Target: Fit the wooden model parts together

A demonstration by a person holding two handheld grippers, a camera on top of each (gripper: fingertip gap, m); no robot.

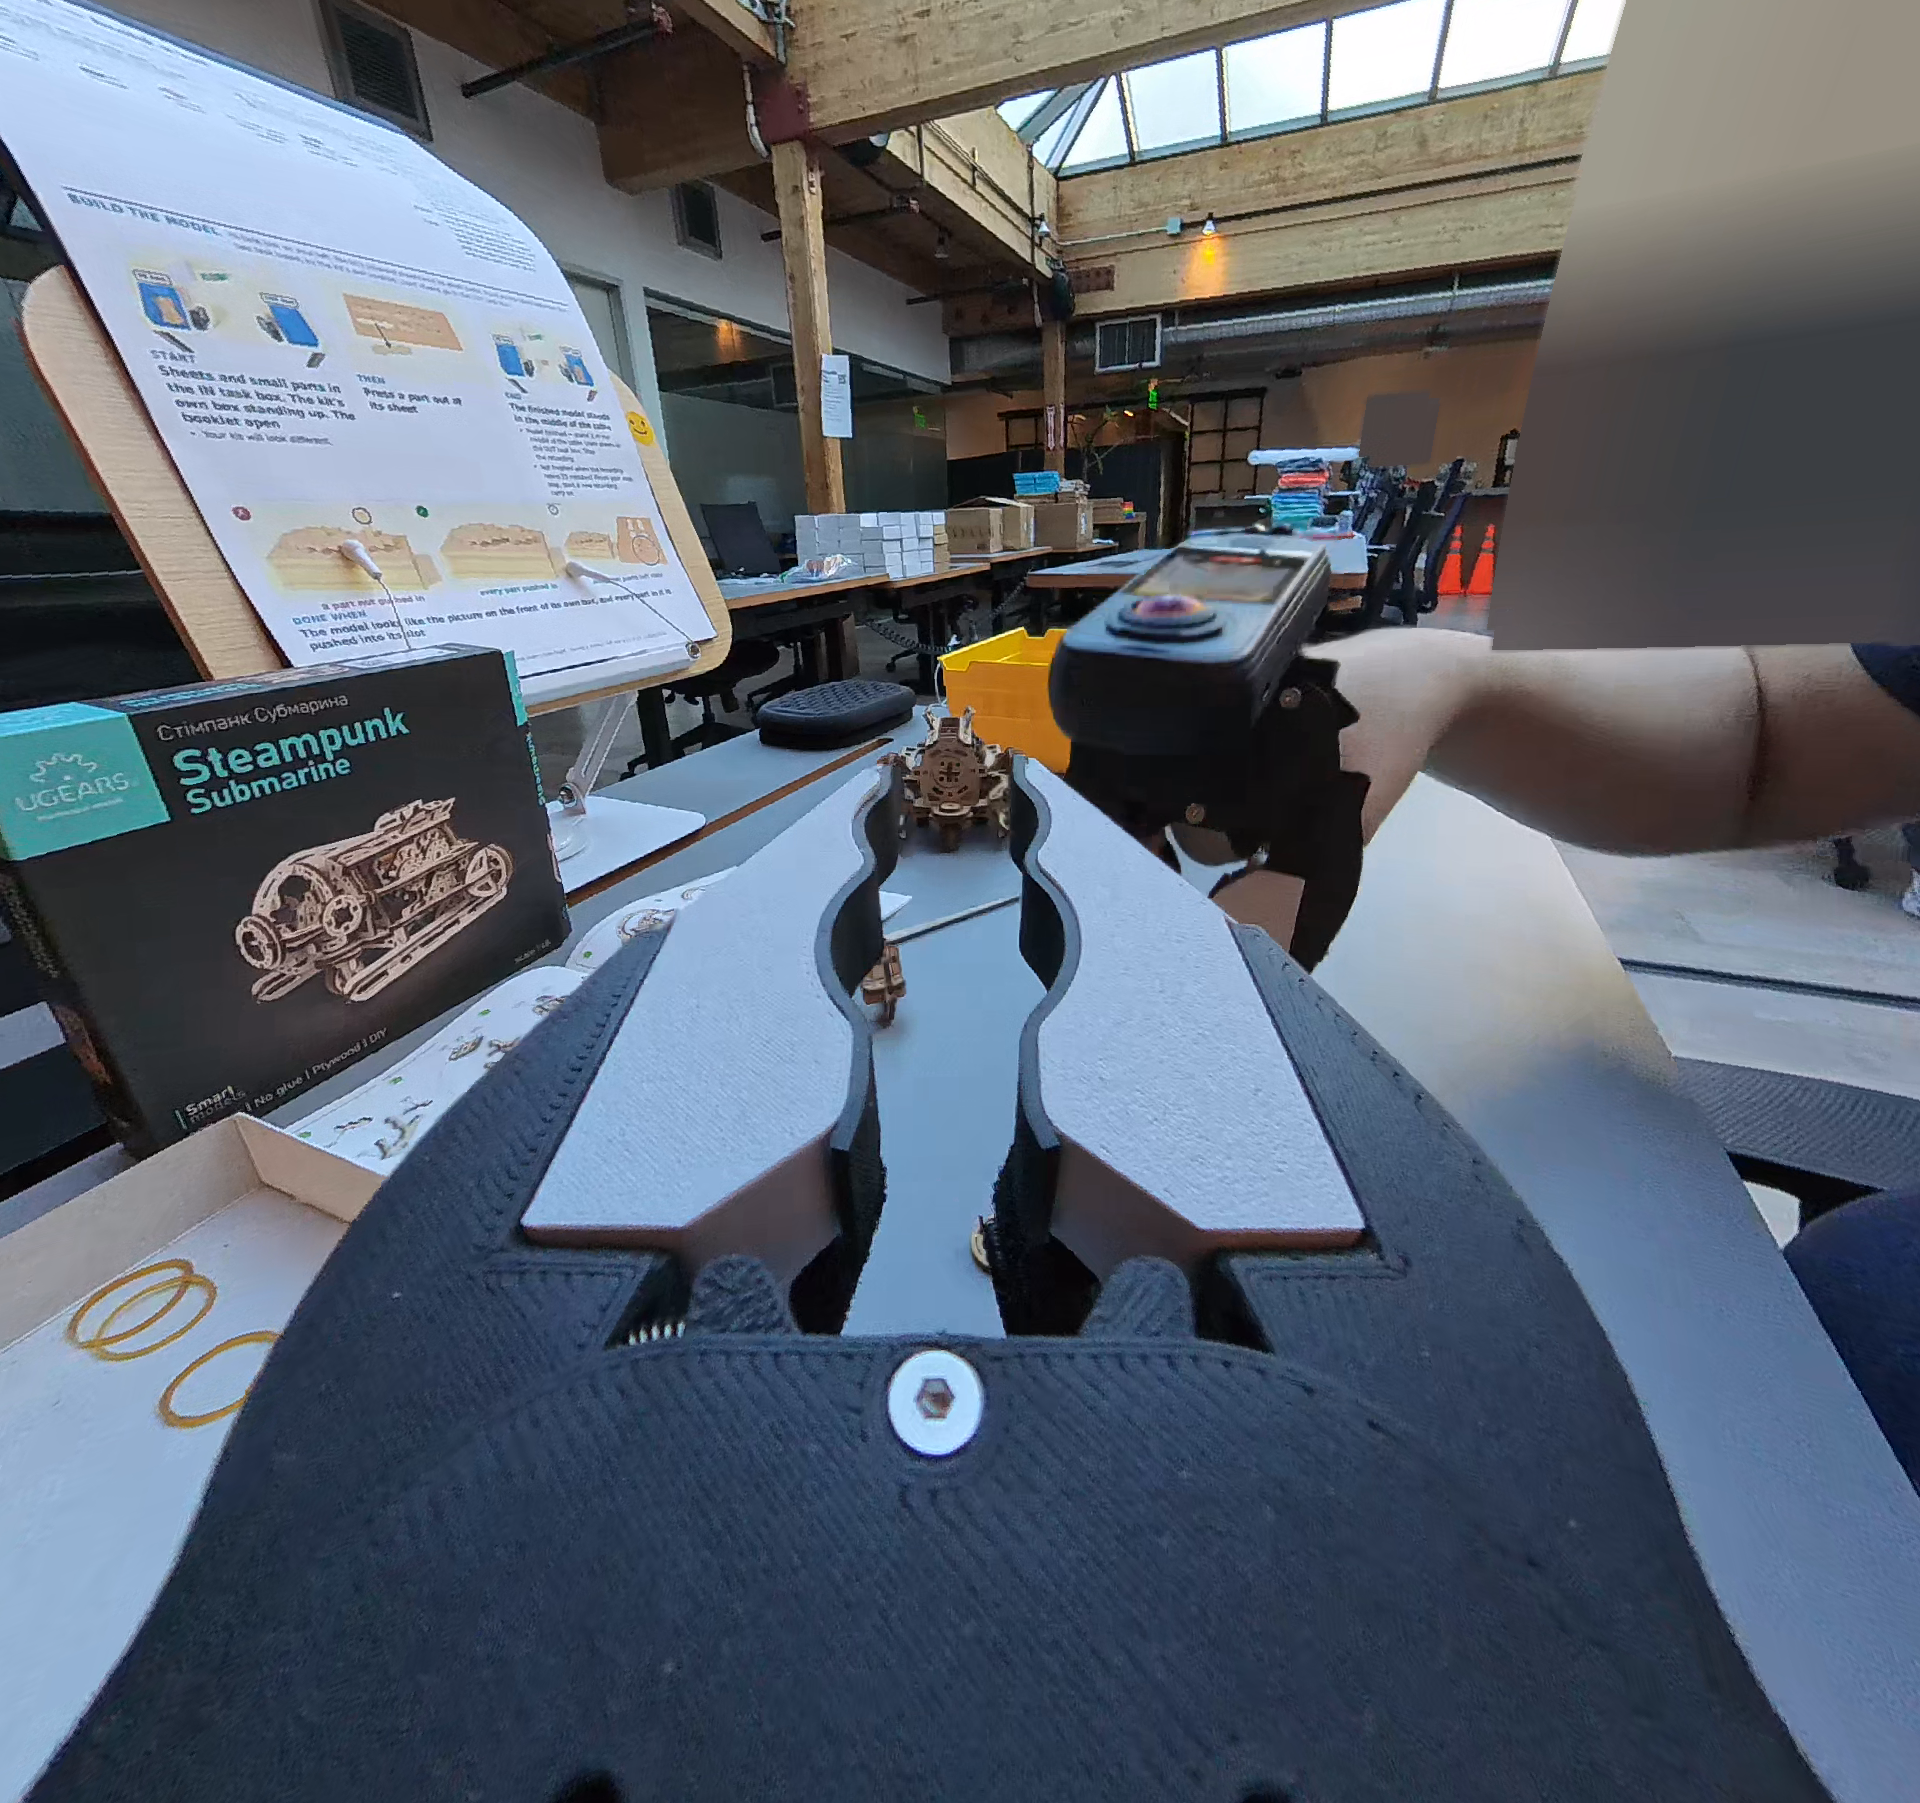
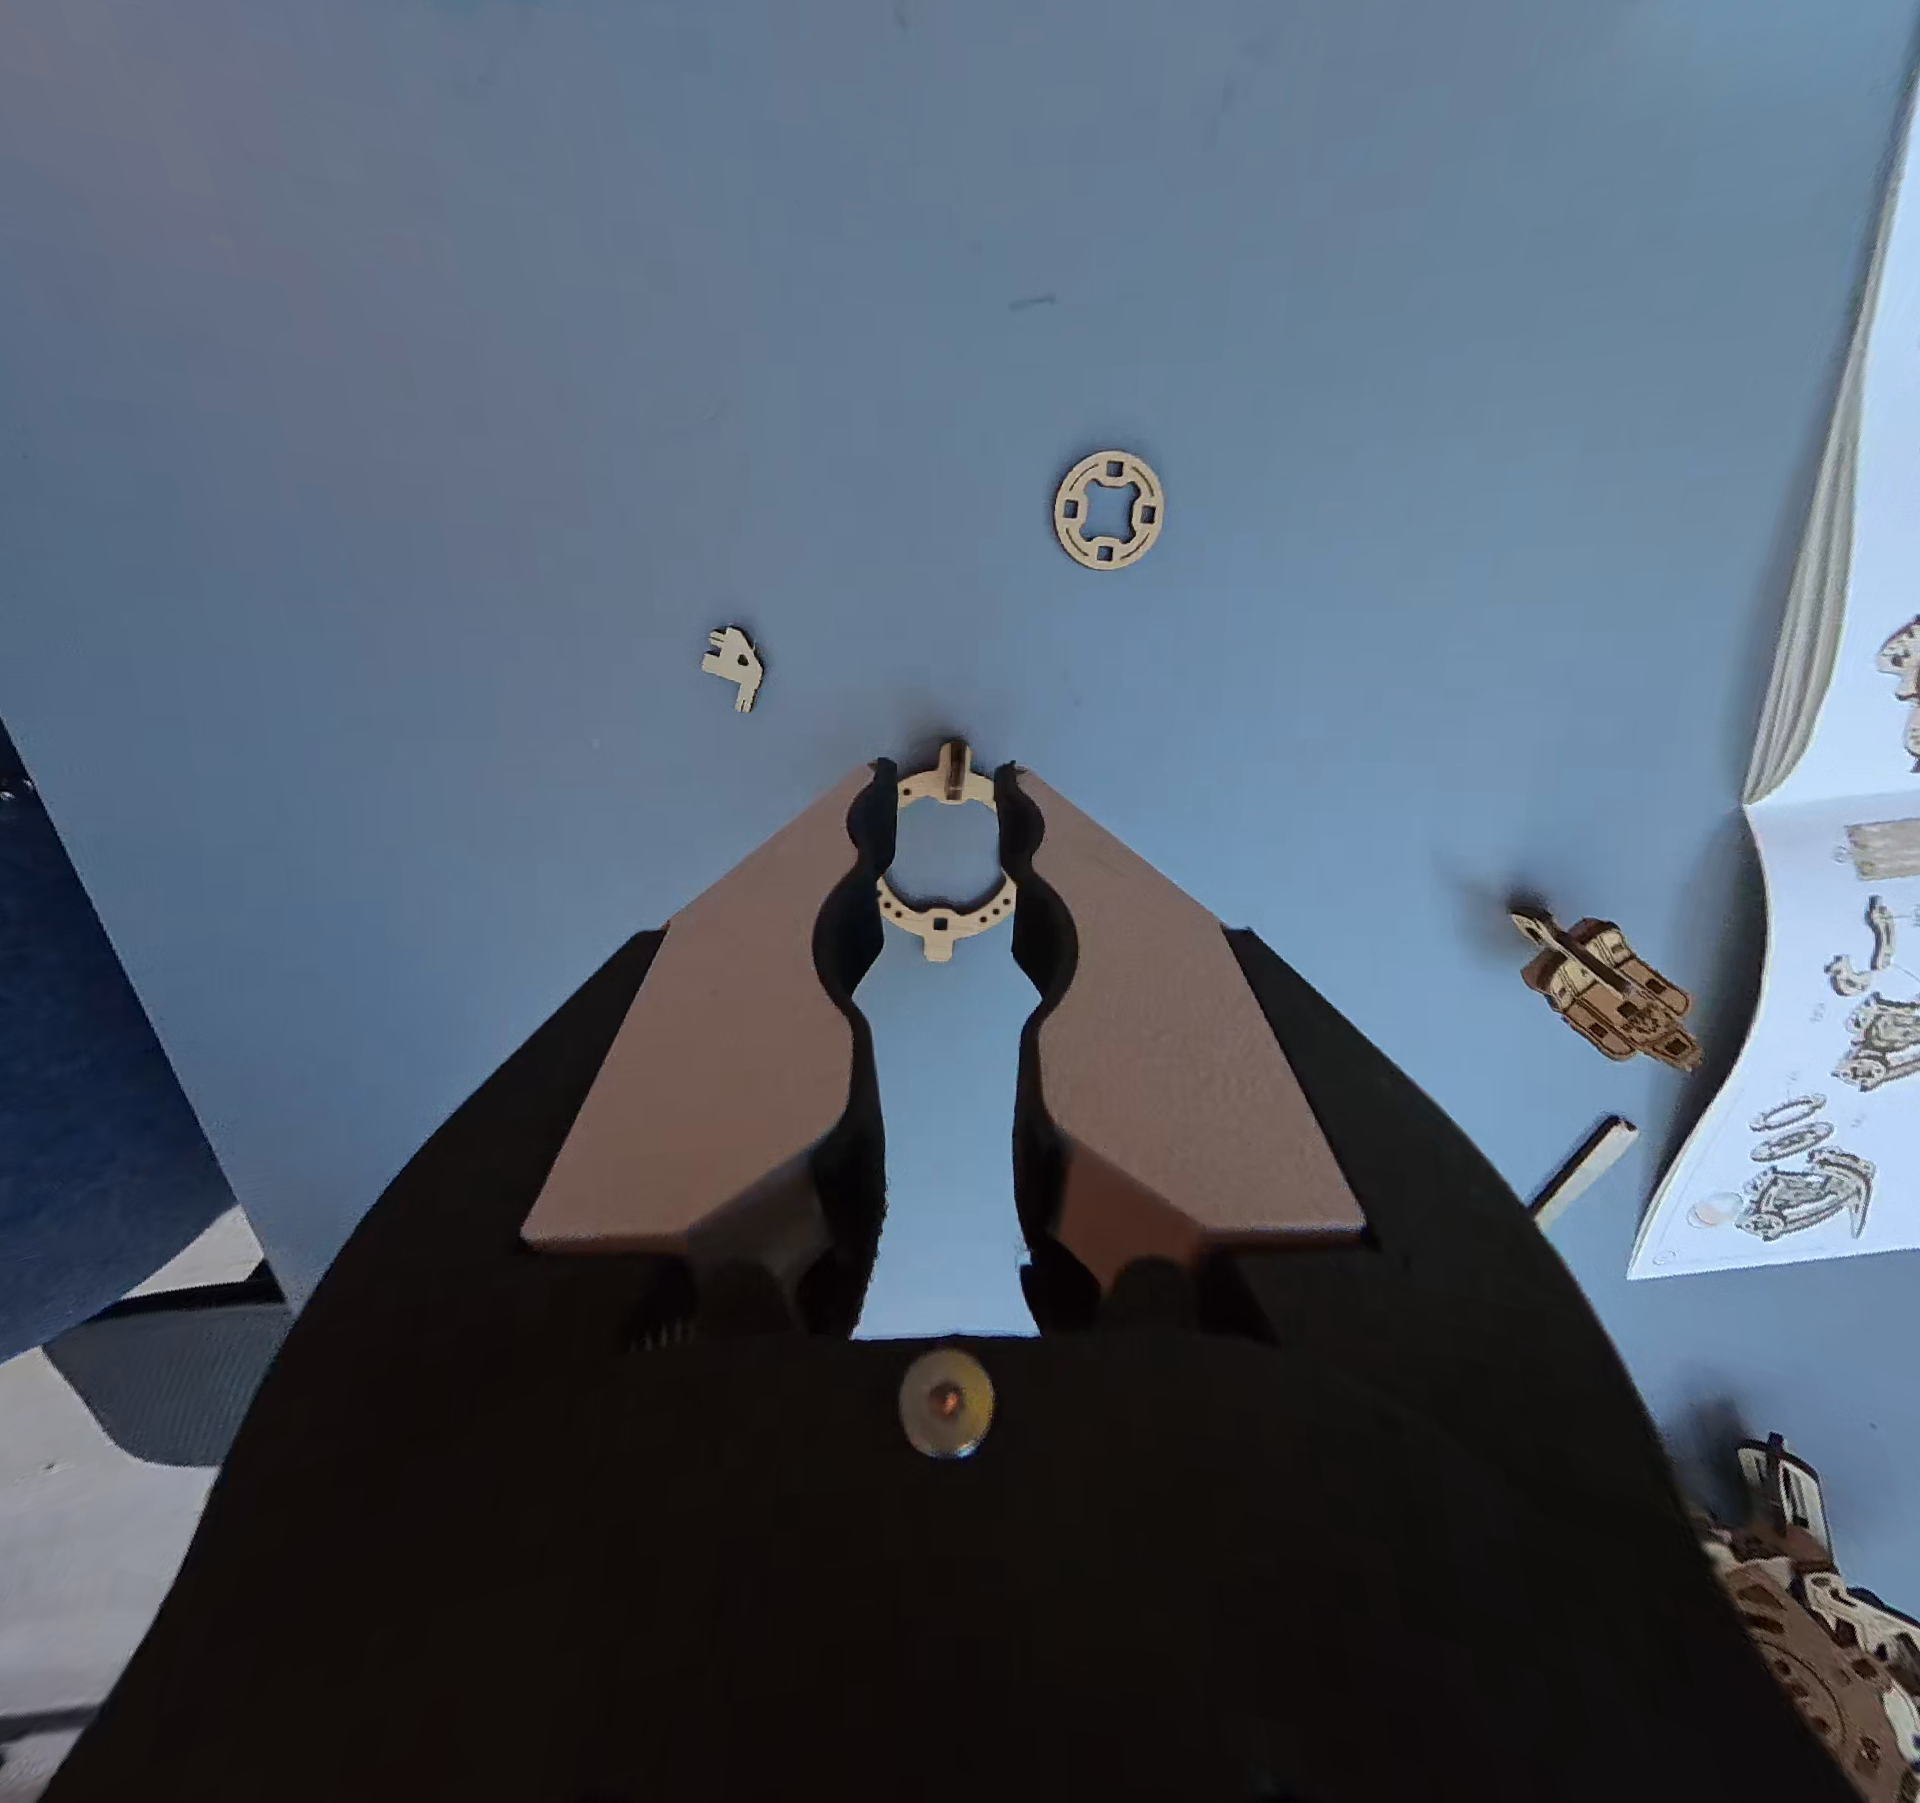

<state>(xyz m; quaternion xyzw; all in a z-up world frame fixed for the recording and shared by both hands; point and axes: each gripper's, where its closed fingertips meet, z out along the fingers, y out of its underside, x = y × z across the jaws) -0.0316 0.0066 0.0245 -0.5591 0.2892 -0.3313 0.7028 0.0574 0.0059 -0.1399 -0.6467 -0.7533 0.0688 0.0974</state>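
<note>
The right gripper (image 2: pixel 945 777) points down at the grey table (image 2: pixel 520 351) w/ a thin wooden ring part (image 2: pixel 940 906) between its jaws. The jaws are narrowed onto the ring's sides, and a small tab sticks up at the ring's far edge, right at the tips. Looks like it's gripping the ring, though I can't tell if the ring is lifted or lying flat on the table.

The left gripper (image 1: pixel 951 797) is partly open w/ nothing between its jaws. The half-built wooden model (image 1: pixel 948 777) stands on the table just beyond its tips, and a small sub-assembly (image 1: pixel 883 984) shows in the gap below.

Ahead of the right tips and a bit right lies a flat round disc (image 2: pixel 1108 511); ahead-left, a small hooked piece (image 2: pixel 736 666). Well off to the right sit a chunky sub-assembly (image 2: pixel 1605 984) and the open booklet (image 2: pixel 1829 922).

Risks, as I judge them:
- The ring is thin ply, so too hard a squeeze across its open middle could crack it or snap the tab.
- The grip is on curved edges only, so the ring may pivot or pop out on lifting.
- If the ring is tilted when it meets the model, its notches won't seat, and forcing it could break a tab or shove the model over, since the left gripper isn't bracing it.
- A sweep near the table could knock the loose disc or hooked piece away.
</note>
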